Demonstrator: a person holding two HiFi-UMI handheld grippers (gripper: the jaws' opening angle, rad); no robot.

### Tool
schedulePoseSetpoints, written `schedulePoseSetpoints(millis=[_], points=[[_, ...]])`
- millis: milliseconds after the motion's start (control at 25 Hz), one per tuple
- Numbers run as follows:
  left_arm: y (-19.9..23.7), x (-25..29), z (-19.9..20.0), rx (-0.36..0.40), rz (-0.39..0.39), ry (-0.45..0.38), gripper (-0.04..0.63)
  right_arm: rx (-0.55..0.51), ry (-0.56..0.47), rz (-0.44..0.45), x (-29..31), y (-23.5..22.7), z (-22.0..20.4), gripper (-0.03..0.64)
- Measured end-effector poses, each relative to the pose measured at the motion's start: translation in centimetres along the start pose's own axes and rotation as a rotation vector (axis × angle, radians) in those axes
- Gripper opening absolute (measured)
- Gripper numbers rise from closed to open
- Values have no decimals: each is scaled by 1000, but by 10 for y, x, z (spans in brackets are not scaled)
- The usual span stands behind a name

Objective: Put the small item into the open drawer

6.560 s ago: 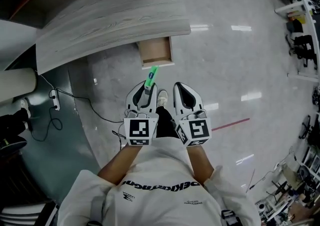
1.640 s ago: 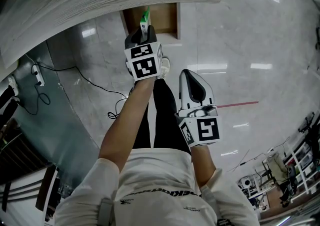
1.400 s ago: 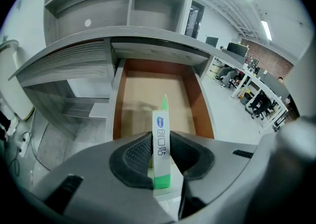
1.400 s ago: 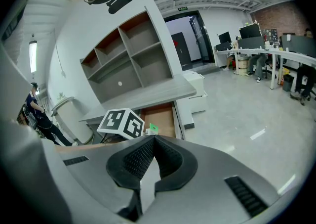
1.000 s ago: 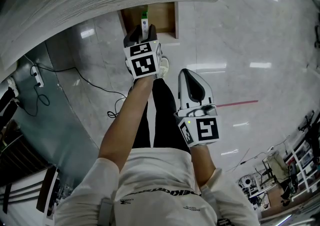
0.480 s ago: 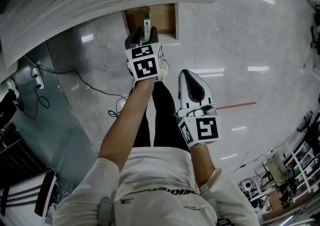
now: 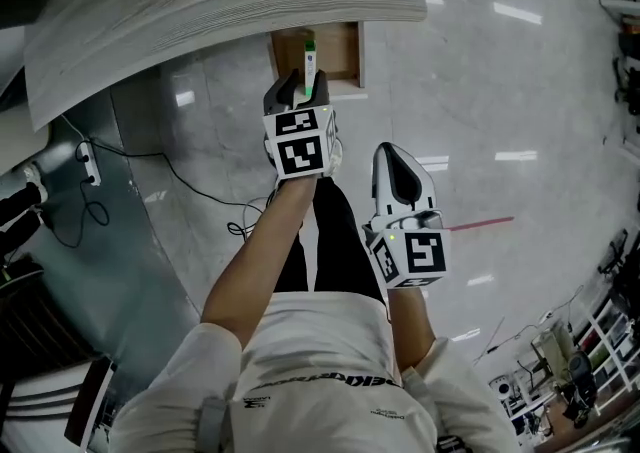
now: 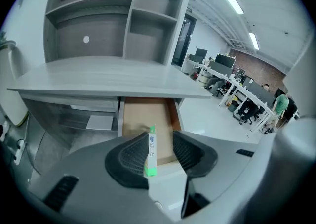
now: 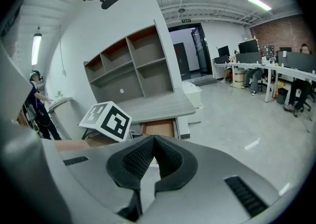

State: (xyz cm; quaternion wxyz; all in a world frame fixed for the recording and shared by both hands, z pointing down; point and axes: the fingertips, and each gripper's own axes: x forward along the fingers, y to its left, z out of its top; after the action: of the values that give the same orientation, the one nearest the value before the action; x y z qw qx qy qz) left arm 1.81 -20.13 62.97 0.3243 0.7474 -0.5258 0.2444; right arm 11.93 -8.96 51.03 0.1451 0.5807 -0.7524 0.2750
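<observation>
Top centre, head view: left gripper (image 8: 159, 143) fingers closing, small item (image 8: 151, 153) loose between them, over open drawer (image 8: 136, 116); right gripper (image 9: 154, 139) fingers clenched, empty.

an office: rows of desks (image 9: 277, 70) with monitors (image 9: 248, 46) (brick wall (image 9: 274, 32) behind).

small item (image 7: 309, 61) carried forward, over open drawer (image 7: 341, 49)

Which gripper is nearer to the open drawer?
Left. The left gripper is at the front edge of the drawer, jaws closing with the small item between them. The right gripper hangs farther back, beside the person's leg.
</observation>
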Motion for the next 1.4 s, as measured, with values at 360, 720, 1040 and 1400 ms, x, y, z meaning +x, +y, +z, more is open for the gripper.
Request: schedulePoseSetpoints(millis=[360, 720, 1040, 1400], points=[[-14, -76, 34, 45, -60, -68, 113, -33, -62, 19, -28, 42, 39, 32], [-22, -159, 89, 75, -83, -166, 44, -55, -115, 33, -59, 71, 89, 32], [-35, -223, 126, 80, -111, -249, 17, -65, -184, 31, -92, 94, 131, 32], [-55, -309, 150, 165, -185, -350, 15, -95, -267, 29, -143, 122, 179, 32]])
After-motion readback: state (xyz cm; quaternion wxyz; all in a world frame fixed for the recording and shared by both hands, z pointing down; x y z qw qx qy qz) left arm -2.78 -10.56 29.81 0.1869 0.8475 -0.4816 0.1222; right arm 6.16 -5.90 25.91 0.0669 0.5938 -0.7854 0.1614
